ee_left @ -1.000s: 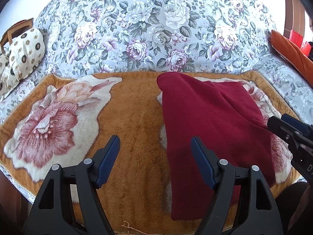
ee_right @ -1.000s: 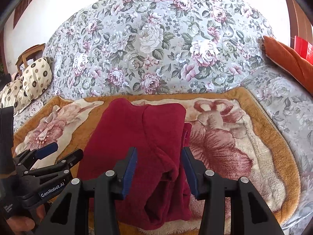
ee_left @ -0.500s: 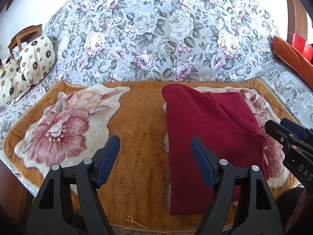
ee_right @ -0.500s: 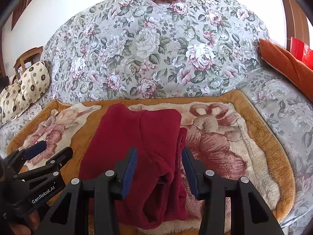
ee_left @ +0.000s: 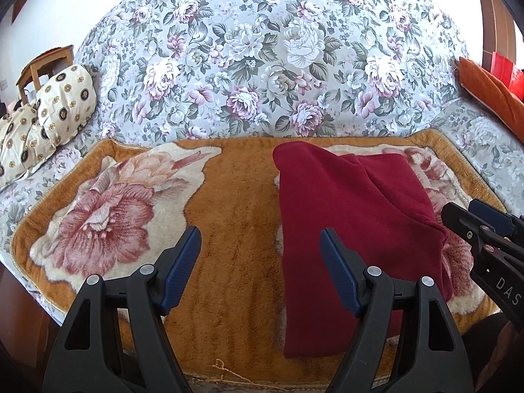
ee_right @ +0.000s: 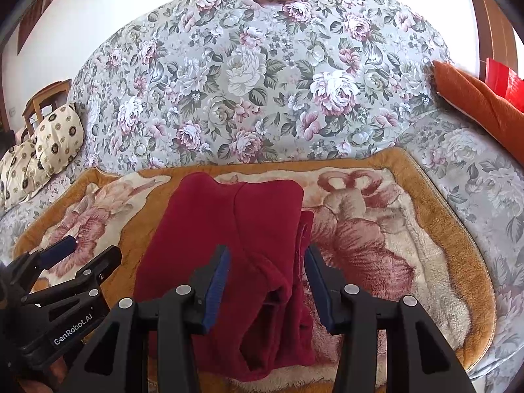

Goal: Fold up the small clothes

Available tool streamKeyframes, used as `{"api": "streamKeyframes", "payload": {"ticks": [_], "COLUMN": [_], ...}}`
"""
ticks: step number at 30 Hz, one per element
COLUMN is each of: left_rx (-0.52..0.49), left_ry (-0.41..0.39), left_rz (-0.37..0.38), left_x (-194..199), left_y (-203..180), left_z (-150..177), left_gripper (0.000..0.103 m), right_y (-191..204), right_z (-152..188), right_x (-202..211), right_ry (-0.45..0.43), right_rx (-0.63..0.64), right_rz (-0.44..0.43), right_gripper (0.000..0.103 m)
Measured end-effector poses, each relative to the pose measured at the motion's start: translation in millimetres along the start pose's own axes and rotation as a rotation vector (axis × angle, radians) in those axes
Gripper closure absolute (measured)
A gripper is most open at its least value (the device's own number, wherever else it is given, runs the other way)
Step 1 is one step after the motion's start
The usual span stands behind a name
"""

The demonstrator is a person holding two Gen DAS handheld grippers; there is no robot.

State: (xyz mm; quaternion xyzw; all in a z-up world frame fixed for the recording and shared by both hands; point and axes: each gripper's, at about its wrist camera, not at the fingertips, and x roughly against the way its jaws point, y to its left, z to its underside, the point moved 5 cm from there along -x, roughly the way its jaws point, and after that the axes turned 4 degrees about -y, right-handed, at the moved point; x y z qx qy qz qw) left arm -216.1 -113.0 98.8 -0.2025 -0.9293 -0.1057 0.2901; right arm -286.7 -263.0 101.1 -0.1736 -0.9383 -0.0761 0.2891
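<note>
Folded dark-red fleece garment [ee_right: 235,245] lies on the orange floral plush blanket [ee_left: 229,229]; right view alone shows its layered edge; left gripper [ee_left: 260,273] and right gripper [ee_right: 267,290] gape, empty.

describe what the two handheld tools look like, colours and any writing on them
Both tools are black plastic clamp-style frames with silver rivets and two fingers faced with dark blue ribbed pads. The left tool carries white "GenRobot.AI" lettering on its side, seen from the right wrist view; the right tool shows white letters "DAS" from the left wrist view.
</note>
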Motion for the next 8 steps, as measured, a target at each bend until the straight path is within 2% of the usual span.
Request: {"api": "streamKeyframes", "payload": {"ticks": [4, 8], "left_rx": [-0.017, -0.009], "left_ry": [-0.03, -0.026], "left_rz": [-0.008, -0.001], "left_x": [1.9, 0.4], "left_y": [-0.3, 1.9], "left_z": [-1.8, -2.7], "left_gripper": [0.028, 0.028], "right_y": [1.5, 2.5], "right_z": [3.5, 3.7], "right_x": [-1.6, -1.7], "right_ry": [0.005, 0.006], "right_rx": [0.004, 0.002], "right_rz": [-0.004, -0.003], "right_gripper": [0.057, 0.057]}}
